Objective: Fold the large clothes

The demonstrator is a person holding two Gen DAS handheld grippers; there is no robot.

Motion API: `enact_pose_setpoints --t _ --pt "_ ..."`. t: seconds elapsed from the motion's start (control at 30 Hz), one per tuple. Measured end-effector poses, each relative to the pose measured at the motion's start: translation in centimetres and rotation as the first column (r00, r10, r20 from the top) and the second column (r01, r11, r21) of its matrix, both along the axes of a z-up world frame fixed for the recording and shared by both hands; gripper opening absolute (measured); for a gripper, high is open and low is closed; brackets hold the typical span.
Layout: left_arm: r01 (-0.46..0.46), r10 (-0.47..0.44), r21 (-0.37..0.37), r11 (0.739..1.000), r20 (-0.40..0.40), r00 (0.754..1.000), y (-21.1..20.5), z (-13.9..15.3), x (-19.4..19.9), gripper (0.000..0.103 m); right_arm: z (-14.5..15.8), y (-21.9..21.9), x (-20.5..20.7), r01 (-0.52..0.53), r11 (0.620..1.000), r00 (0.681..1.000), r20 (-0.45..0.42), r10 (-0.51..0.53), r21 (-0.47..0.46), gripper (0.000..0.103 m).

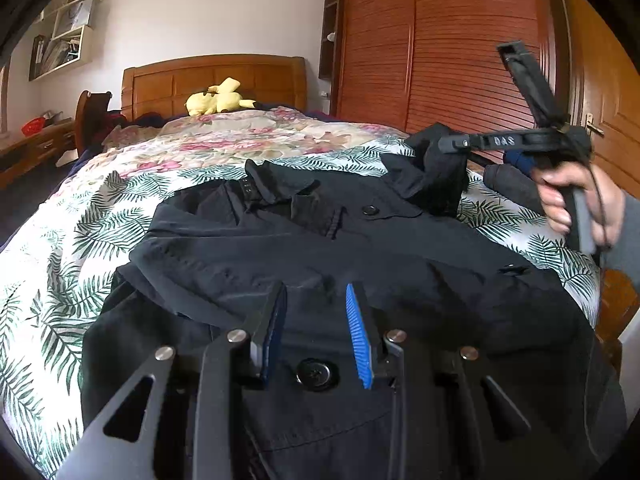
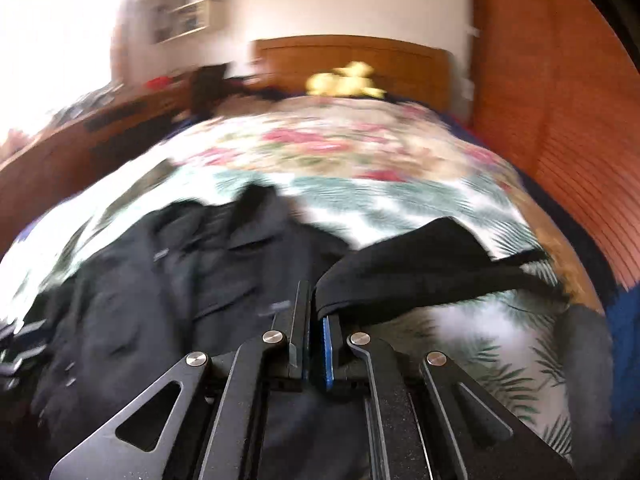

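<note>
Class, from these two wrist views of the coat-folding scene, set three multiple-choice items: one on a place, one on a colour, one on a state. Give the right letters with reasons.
1. Where does the black coat lie?
A. on the bed
B. on the floor
C. in the wardrobe

2. What colour is the soft toy by the headboard?
A. red
B. yellow
C. blue

3. How is the right tool?
A. open and empty
B. lying on the bed
C. shut on a fold of the coat

Answers: 1 A, the coat spreads over the leaf-print cover. 2 B, it is plainly yellow. 3 C, black cloth is pinched between its closed fingers, while the left tool is open.
</note>
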State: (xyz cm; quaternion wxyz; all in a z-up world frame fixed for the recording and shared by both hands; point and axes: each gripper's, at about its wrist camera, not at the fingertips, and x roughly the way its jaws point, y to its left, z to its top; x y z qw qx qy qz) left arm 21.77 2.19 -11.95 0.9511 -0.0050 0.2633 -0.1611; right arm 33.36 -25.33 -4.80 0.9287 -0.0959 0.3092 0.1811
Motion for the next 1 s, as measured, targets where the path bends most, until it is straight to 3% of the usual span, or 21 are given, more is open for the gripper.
enact_pose_setpoints --t 0.1,0.27,0.33,0.4,0.5,0.57,0.8,1.0 --pt "-0.004 0.004 0.003 1.0 0.0 1.0 0.0 -0.1 0.0 0.029 -0.9 3.0 -1.9 -0.054 0.998 0.998 -0.04 0.053 -0.018 0.002" --pt "-0.006 0.006 0.004 1.0 -0.003 1.0 0.0 -0.2 0.0 0.029 -2.8 4.8 -2.7 -0.056 0.996 0.995 -0.092 0.05 -0.074 0.004" --pt "-0.005 0.005 0.003 1.0 -0.002 1.0 0.0 -0.2 0.0 0.029 -3.5 4.8 -3.0 -0.057 0.995 0.991 -0.125 0.046 -0.088 0.012" --pt "-0.003 0.003 0.004 1.0 -0.001 1.0 0.0 -0.2 0.0 0.029 -3.9 4.4 -3.4 -0.058 0.994 0.987 -0.153 0.043 -0.093 0.033" --pt "-0.001 0.001 0.007 1.0 -0.001 1.0 0.0 -0.2 0.0 0.029 -3.1 4.1 -4.8 -0.036 0.99 0.997 -0.077 0.025 -0.133 0.057" --pt "0.002 -0.002 0.009 1.0 -0.002 1.0 -0.1 -0.2 0.0 0.029 -1.8 3.2 -5.4 -0.023 0.992 0.999 -0.032 0.019 -0.12 0.066" --pt "0.001 -0.001 0.01 1.0 -0.002 1.0 -0.1 -0.2 0.0 0.029 1.5 -1.1 -3.4 0.1 0.992 0.995 0.021 -0.099 -0.075 0.073" --pt "0.004 -0.004 0.009 1.0 -0.002 1.0 -0.1 -0.2 -0.1 0.029 -0.6 -5.1 1.2 0.249 0.966 0.965 -0.062 -0.254 -0.067 0.073"
